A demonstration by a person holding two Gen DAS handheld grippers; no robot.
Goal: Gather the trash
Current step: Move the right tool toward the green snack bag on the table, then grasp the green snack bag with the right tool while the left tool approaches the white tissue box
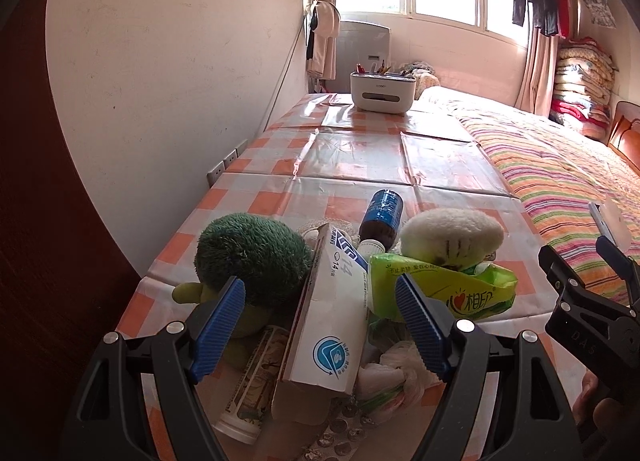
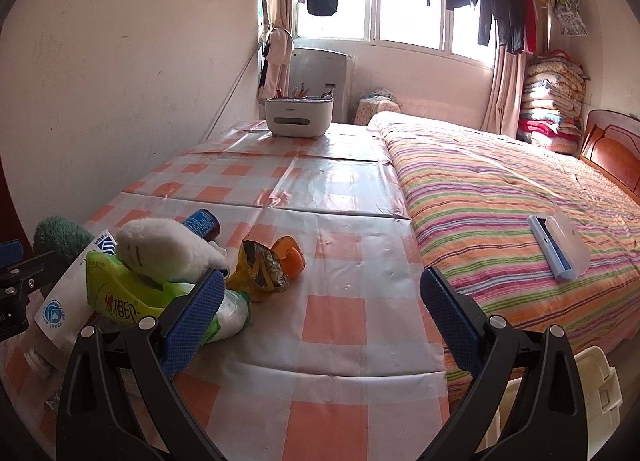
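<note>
Left hand-held gripper jaws apart around white-blue cardboard medicine box in trash pile, tabletop 6 o'clock. Right hand-held gripper apart, empty. White desk organiser, 12 o'clock, holds pens.

The right gripper hangs wide open over the checked tablecloth. Near left lies a heap: green tissue pack, white plush toy, crumpled foil wrapper (orange scrap beside it). Striped bed right.

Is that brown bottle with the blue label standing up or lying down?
Lying down. The brown bottle rests on its side in the pile, white cap toward the left gripper, base pointing away.
</note>
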